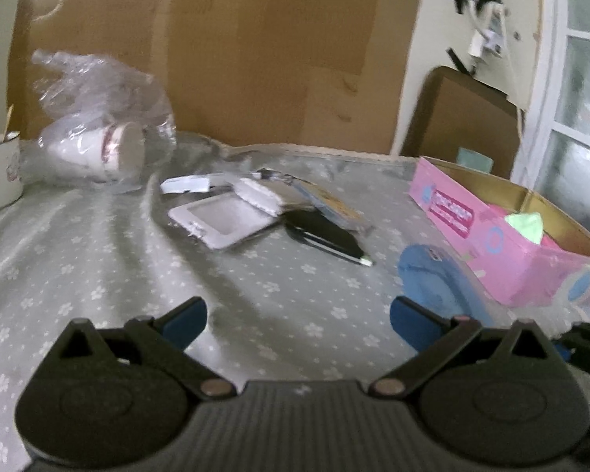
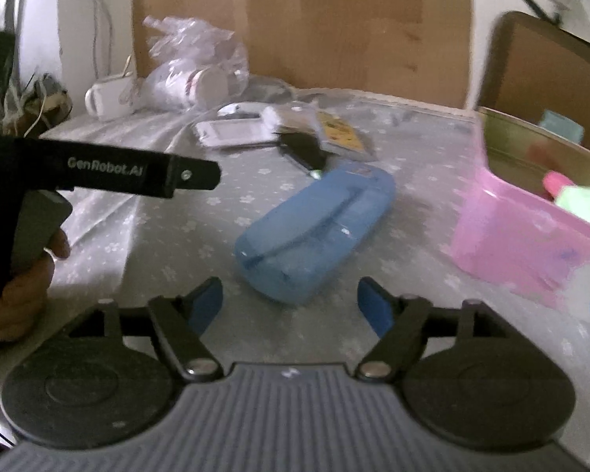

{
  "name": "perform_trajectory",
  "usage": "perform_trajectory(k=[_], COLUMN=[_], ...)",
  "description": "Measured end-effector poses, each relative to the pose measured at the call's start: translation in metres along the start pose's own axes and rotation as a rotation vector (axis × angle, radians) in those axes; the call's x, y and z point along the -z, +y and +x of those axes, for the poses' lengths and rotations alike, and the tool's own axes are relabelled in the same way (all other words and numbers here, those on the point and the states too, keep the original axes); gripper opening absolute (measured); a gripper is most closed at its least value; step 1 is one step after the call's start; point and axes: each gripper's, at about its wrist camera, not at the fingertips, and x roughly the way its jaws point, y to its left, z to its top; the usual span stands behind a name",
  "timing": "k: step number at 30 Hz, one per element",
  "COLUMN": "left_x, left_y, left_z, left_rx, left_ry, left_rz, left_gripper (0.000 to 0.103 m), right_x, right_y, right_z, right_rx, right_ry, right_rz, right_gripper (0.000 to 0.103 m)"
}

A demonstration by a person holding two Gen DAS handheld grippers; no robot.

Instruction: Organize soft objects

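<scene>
Pouch (image 2: 314, 232) lies left of box (image 2: 531, 244), seemingly apart.

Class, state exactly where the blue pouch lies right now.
The blue pouch lies on the flowered tablecloth, centre of the right wrist view, left of the pink box.

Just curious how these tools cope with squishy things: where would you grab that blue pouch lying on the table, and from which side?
Probably across its narrow middle. The blue pouch lies flat and long, running diagonally away from the right hand-held gripper, whose jaws stand open just short of its near end. Coming down from above, with a finger on each long side, suits its shape; the ends look too rounded for a hold.
</scene>
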Motion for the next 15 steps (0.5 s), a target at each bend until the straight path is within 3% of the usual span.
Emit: perform_trajectory(k=[2,4,6,7,11,15], left_x=[-0.001,-0.002,-0.001,-0.001,0.000,0.000], left_y=[0.006,0.010,0.011,0.010,0.008,0.013], left_z=[0.002,0.003,0.003,0.003,0.004,0.004], left_rx=[-0.008,-0.011,0.002,0.004,0.010,0.029], left_ry=[0.011,0.015,0.013,0.011,0.016,0.027], left_rz=[-0.032,-0.053,-0.057,-0.053,-0.046,-0.073], left_gripper=[0.103,0.103,0.103,0.103,0.102,0.103], right_x=[-0.005,-0.009,-0.012,-0.012,-0.001,0.007], right_y=[0.007,0.011,0.014,0.016,0.015,0.003], right_z=[0.009,0.013,0.013,0.011,0.000,-0.010], right_rx=[-0.006,-0.026,-0.059,-0.051,-0.026,-0.026], right_ry=[0.005,0.001,0.005,0.005,-0.007,-0.012], right_rz=[-0.031,-0.046,-0.054,-0.070,-0.097,-0.056], right_gripper=[0.077,0.057,0.018,0.008,0.005,0.010])
